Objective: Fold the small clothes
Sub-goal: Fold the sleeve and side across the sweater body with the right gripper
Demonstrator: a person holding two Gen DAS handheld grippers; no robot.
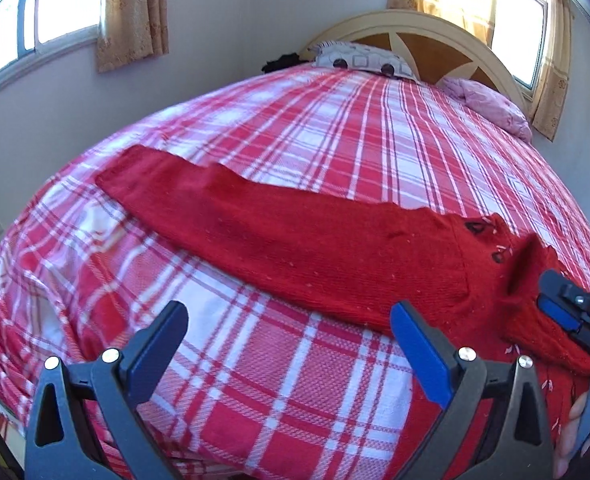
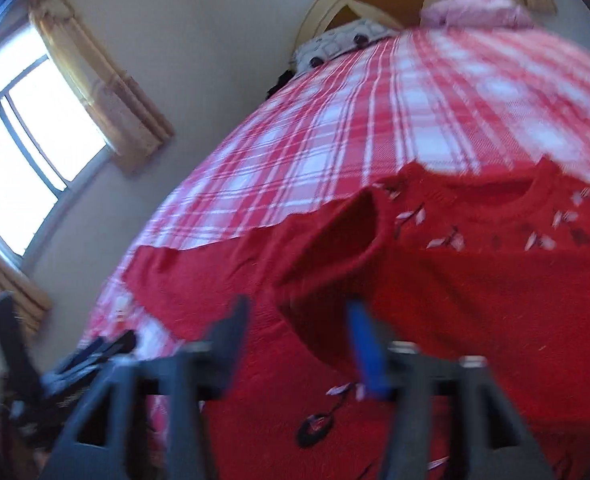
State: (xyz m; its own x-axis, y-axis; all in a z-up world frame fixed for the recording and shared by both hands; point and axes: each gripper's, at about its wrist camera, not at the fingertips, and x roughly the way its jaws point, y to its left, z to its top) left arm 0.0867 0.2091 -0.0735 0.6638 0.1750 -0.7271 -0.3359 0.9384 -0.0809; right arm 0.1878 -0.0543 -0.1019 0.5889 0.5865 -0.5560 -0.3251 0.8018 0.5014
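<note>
A red knitted sweater [image 1: 315, 248] lies flat on the plaid bed [image 1: 295, 140], one long sleeve [image 1: 167, 184] stretched out to the left. Its other sleeve [image 2: 335, 240] is folded in over the chest, cuff open towards the right wrist view, which is blurred. My right gripper [image 2: 297, 316] stands open at the base of that folded sleeve, red knit lying between its fingers; it also shows as the right gripper [image 1: 545, 292] at the edge of the left wrist view. My left gripper [image 1: 289, 320] is open over bare bedspread just in front of the sweater's lower edge.
Two pillows, a patterned pillow [image 1: 359, 60] and a pink pillow [image 1: 491, 108], lean at the headboard [image 1: 435, 40]. Windows with tan curtains [image 1: 133, 12] flank the bed. The wall runs close along the bed's left side. A person's fingers [image 1: 573, 420] show at the lower right.
</note>
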